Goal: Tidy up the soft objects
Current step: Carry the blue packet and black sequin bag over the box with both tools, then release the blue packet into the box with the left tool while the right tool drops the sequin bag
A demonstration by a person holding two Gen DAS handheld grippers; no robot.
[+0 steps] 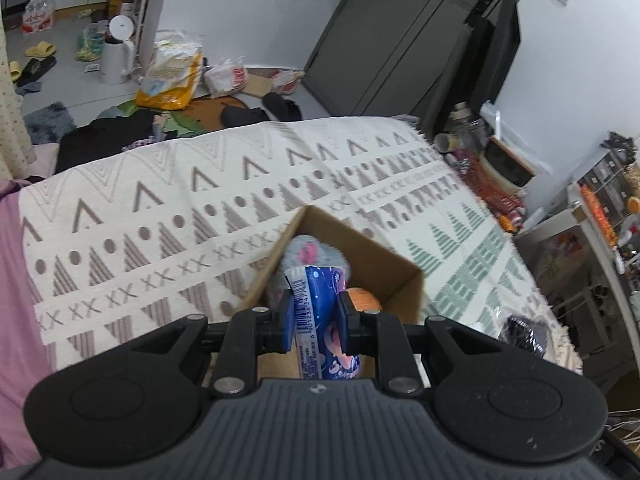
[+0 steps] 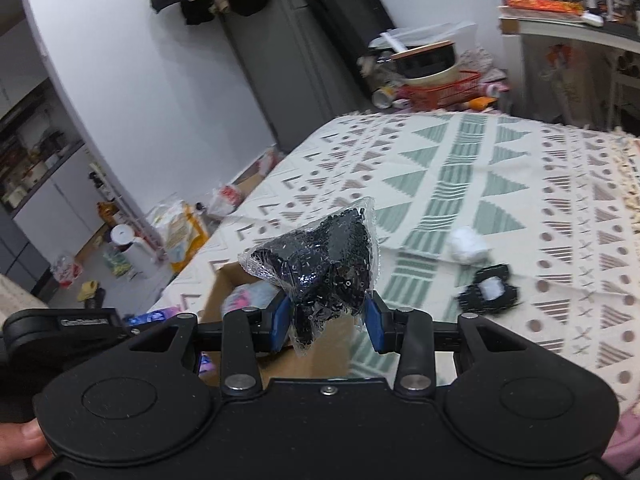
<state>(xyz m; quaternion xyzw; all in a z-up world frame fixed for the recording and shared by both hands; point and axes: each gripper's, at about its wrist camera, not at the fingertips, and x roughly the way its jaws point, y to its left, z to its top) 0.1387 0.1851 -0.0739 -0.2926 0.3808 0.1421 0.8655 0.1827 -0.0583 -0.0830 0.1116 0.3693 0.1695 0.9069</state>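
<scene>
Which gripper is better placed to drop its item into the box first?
Left, I think. The left gripper holds the blue pack directly above the open box; the right gripper's black bag hangs nearer the box's edge.

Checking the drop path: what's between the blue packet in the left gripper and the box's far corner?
In the left wrist view, a grey plush toy lies inside the cardboard box, just beyond the blue packet.
</scene>
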